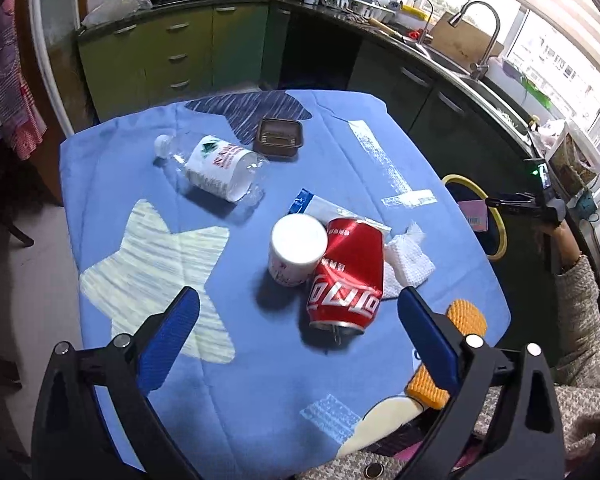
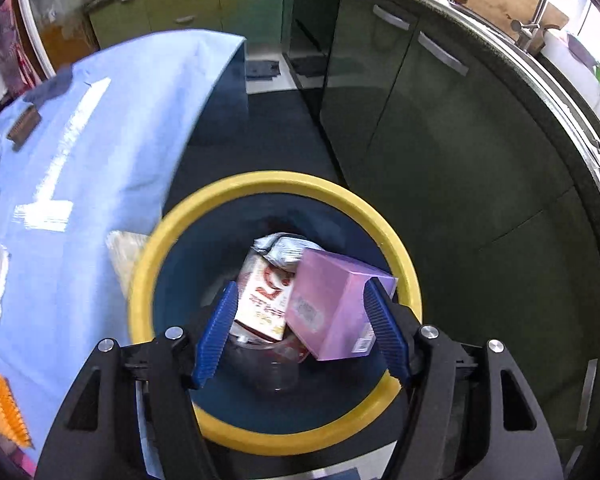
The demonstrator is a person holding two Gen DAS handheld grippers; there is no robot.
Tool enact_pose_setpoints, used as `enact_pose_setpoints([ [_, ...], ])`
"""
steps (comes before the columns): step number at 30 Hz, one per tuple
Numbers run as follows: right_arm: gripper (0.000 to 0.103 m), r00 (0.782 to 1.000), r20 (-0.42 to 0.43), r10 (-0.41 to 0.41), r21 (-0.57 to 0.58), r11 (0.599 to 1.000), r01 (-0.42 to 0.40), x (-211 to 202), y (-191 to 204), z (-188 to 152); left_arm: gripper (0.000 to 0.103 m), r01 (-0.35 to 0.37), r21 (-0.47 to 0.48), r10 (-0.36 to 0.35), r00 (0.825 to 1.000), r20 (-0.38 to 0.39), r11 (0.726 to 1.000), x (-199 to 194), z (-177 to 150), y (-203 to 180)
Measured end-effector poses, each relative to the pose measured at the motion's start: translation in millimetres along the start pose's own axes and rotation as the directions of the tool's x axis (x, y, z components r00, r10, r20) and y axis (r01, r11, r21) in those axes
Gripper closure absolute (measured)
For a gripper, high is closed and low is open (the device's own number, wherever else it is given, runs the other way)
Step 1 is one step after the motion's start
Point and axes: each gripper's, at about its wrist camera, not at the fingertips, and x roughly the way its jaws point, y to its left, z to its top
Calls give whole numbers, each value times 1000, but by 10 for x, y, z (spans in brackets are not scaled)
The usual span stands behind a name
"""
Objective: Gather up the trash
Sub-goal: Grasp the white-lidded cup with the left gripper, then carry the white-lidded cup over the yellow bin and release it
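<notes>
Left tongs (image 1: 298, 316) gape over blue tablecloth (image 1: 260, 380); right tongs (image 2: 300, 320) open above yellow-rimmed bin (image 2: 276, 184), pink box (image 2: 332, 304) between

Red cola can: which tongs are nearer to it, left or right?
Left. The left tongs hang open just above the red cola can on the table; the right tongs are off the table, over the yellow-rimmed bin.

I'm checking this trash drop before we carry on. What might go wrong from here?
The pink cardboard box hangs over the yellow-rimmed bin touching only one pad of the right gripper; it may tip onto the rim. The dented red soda can leans on the white paper cup; grabbing either could topple the other.
</notes>
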Motion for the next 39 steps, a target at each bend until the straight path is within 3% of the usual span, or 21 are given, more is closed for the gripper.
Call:
enact_pose_setpoints([
  [6,38,998,24,58,-23,998,-57,-208,165,-113,8,-47,17,47,999,-10,999,395,245,-45],
  [11,37,996,31,79,-67,995,-76,-348,331,-180,8,-34,-29,32,998,-62,999,727,297,10],
  [17,33,994,47,101,-93,991,-96,-440,449,-176,10,-58,-21,57,995,-78,998,874,307,-3],
  [23,33,993,36,115,-105,988,-111,-383,541,-194,39,-56,-31,51,990,-128,998,1041,301,38],
  [25,33,992,32,118,-106,988,-114,-362,545,-198,55,-51,-32,46,990,-132,998,1066,290,50],
  [39,33,990,64,123,-90,989,-117,-492,481,-244,58,-94,22,95,994,-53,995,713,400,-38],
])
